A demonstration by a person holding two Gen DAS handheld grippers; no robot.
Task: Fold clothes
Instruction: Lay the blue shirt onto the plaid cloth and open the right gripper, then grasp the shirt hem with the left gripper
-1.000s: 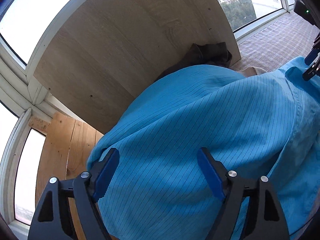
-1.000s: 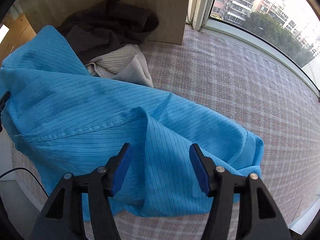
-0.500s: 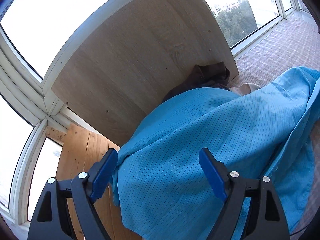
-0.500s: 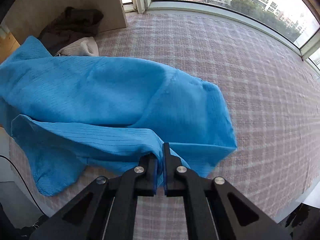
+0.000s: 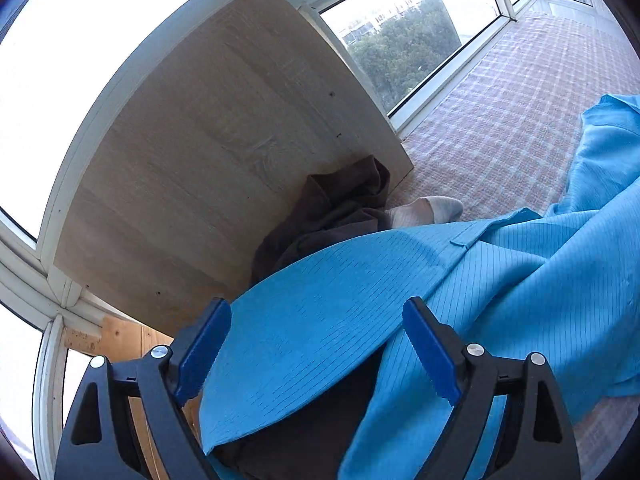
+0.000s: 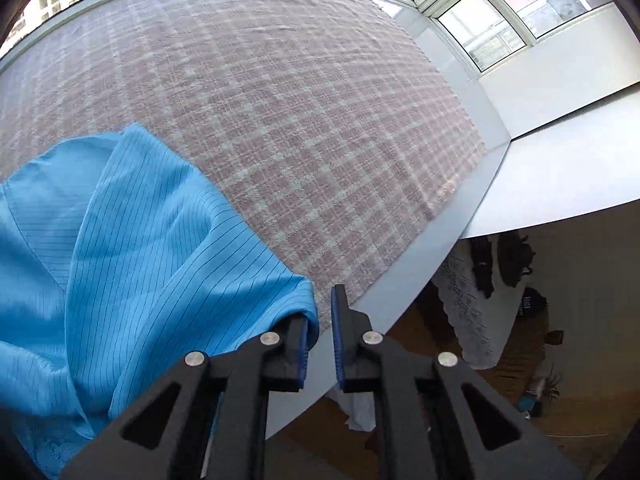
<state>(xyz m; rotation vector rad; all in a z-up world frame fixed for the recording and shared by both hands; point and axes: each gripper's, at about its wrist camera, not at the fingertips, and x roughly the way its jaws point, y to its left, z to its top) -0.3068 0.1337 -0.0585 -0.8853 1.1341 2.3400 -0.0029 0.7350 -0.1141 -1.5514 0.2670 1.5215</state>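
A blue pinstriped garment (image 5: 500,280) lies stretched across the checked tablecloth (image 5: 520,92). One end of it reaches between the wide-apart blue pads of my left gripper (image 5: 316,344), which is open. In the right wrist view the garment (image 6: 120,248) hangs at the left. Its edge lies over the left finger (image 6: 298,344) of my right gripper (image 6: 324,336), whose jaws stand a small gap apart. No cloth shows between the pads.
A dark brown garment (image 5: 332,216) and a pale ribbed one (image 5: 428,210) lie heaped against an upright wooden board (image 5: 224,152). Windows run behind the table. The table's white front edge (image 6: 420,264) is close to my right gripper, with the room floor below.
My right gripper shut on the garment's edge, swung right toward the table's corner, and now stands slightly parted. The left gripper stayed open and drew back, and the garment got pulled out longer.
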